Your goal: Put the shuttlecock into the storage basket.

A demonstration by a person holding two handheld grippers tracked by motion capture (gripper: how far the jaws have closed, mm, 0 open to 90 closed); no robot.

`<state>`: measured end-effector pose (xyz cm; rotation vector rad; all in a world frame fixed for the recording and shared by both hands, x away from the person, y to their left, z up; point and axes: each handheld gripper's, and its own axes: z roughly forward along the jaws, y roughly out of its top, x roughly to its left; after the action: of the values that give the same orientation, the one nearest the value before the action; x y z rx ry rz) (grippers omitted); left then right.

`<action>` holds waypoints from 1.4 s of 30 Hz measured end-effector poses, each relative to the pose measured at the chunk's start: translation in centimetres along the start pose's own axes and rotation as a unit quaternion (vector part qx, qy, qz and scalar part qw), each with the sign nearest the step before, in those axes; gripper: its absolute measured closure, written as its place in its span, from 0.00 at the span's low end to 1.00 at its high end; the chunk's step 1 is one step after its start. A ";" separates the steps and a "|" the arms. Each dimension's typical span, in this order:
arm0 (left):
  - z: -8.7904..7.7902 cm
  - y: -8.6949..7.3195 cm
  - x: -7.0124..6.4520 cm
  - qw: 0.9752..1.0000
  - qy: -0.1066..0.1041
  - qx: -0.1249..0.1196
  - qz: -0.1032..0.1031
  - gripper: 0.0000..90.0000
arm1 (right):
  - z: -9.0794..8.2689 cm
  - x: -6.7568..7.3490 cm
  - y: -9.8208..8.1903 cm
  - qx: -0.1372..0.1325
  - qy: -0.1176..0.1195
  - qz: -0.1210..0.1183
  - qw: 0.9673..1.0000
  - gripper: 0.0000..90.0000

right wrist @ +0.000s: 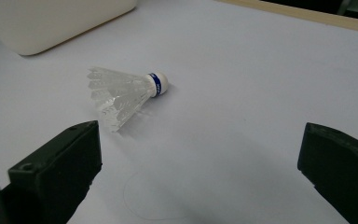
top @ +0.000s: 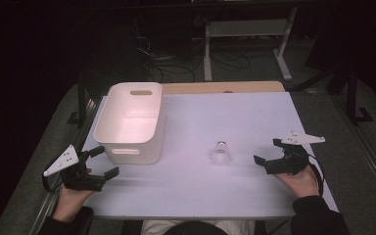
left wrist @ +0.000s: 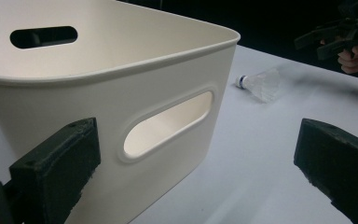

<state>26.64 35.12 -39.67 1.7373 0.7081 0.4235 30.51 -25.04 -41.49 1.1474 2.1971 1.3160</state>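
A white feathered shuttlecock (top: 221, 153) with a blue band on its cork lies on its side in the middle of the white table (top: 235, 117). My right gripper (top: 268, 151) stands open to its right, jaws wide apart with nothing between them; in its own view the shuttlecock (right wrist: 123, 93) lies ahead and to the left. My left gripper (top: 103, 161) is open at the table's front left, right beside the near wall of the white bin (top: 129, 120). In the left gripper view the bin (left wrist: 121, 93) is close ahead and the shuttlecock (left wrist: 262, 84) lies beyond it.
The bin is empty and has handle slots in its end walls. A wooden strip (top: 225, 87) runs along the table's far edge. Beyond it, on the dark floor, stand a white frame (top: 247, 39) and cables.
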 end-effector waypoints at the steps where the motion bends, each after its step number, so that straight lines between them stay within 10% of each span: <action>1: 0.0 0.0 0.0 1.000 0.000 0.000 0.000 0.00 | 0.0 0.0 0.0 0.000 0.000 0.000 1.000 0.00; 42: 0.0 0.0 0.0 1.000 -0.004 0.004 0.002 0.00 | -0.5 0.5 0.8 0.009 0.013 -0.008 1.000 0.00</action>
<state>26.64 35.09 -39.70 1.7474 0.7028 0.4168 30.26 -24.71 -40.49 1.1223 2.2358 1.3139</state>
